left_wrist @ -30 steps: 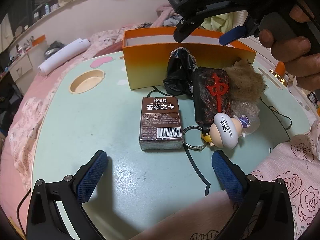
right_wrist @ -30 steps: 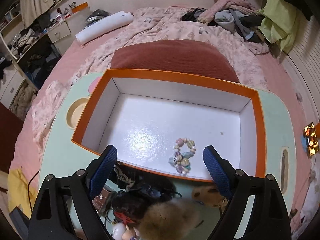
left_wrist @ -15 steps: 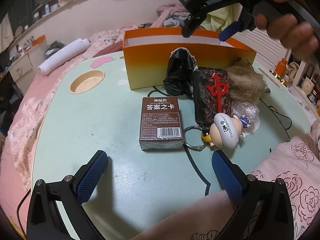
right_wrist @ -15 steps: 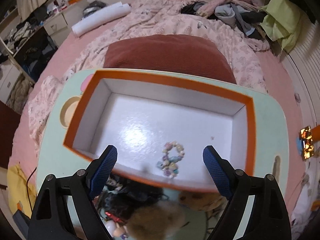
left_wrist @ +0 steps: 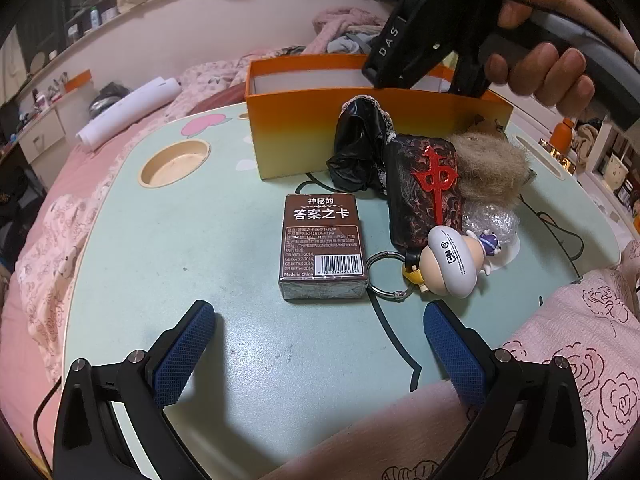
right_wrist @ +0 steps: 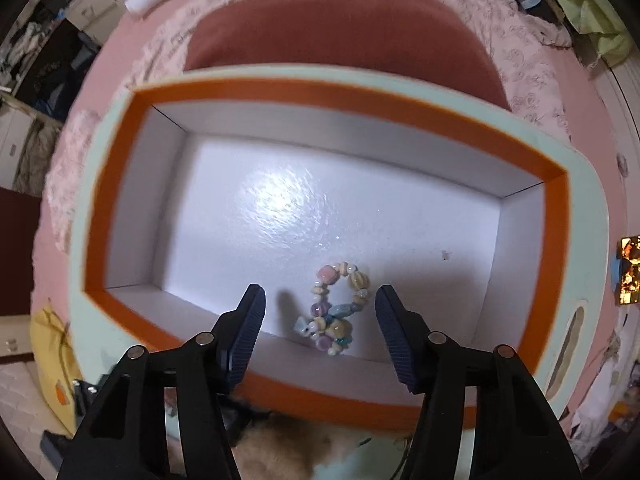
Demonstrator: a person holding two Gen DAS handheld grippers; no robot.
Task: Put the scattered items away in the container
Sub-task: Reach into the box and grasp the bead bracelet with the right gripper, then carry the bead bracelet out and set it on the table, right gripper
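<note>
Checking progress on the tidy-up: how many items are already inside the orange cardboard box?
1: a pastel beaded bracelet lies on the white floor of the orange cardboard box, near its front wall; nothing else shows inside.

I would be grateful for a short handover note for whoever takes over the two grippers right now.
Left gripper: open, empty, low over the table.
Right gripper: above the orange box, jaws just been closing, nothing between them, bracelet below.
Done: bead bracelet lies in the box.
Left on the table: card box, black bag, patterned pouch, fur ball, keyring figure.
</note>
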